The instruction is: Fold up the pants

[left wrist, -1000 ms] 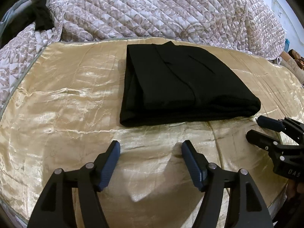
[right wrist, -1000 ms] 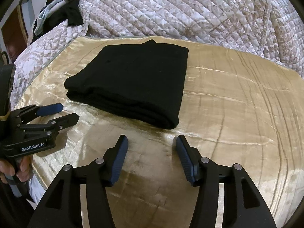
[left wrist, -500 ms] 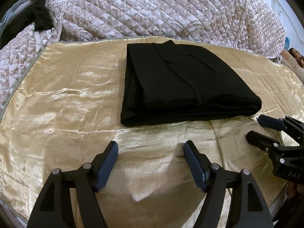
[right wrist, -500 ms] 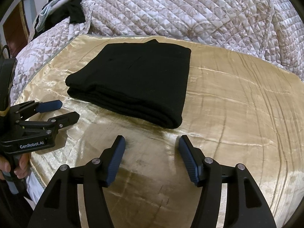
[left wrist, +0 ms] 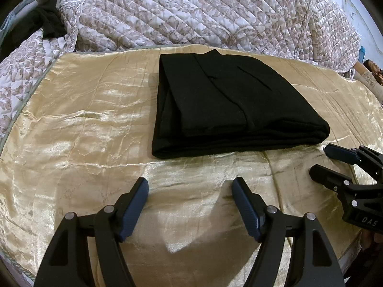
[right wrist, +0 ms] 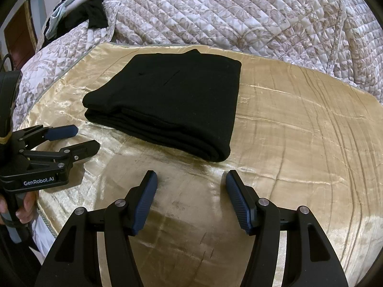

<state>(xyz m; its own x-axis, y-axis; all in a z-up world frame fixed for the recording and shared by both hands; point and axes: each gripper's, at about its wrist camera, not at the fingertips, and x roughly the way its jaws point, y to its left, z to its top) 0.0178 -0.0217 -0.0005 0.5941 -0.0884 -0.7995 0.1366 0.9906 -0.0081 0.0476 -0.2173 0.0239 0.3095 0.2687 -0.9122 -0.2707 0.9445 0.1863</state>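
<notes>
The black pants [left wrist: 229, 105] lie folded into a compact rectangle on the gold satin bedspread [left wrist: 79, 129]; they also show in the right wrist view [right wrist: 172, 105]. My left gripper [left wrist: 190, 185] is open and empty, hovering just short of the pants' near edge. My right gripper [right wrist: 191, 178] is open and empty, near the pants' front right corner. Each gripper shows in the other's view: the right one [left wrist: 320, 159] at the right edge, the left one [right wrist: 87, 137] at the left edge.
A quilted floral blanket [left wrist: 191, 12] is heaped behind the bedspread. Dark and pale clothes [right wrist: 79, 14] lie at the back left. The bed's near edge [right wrist: 47, 212] runs by the left hand. Bare gold fabric [right wrist: 299, 143] stretches right of the pants.
Both grippers have drawn back slightly from the pants and stayed open. The folded pants have not moved.
</notes>
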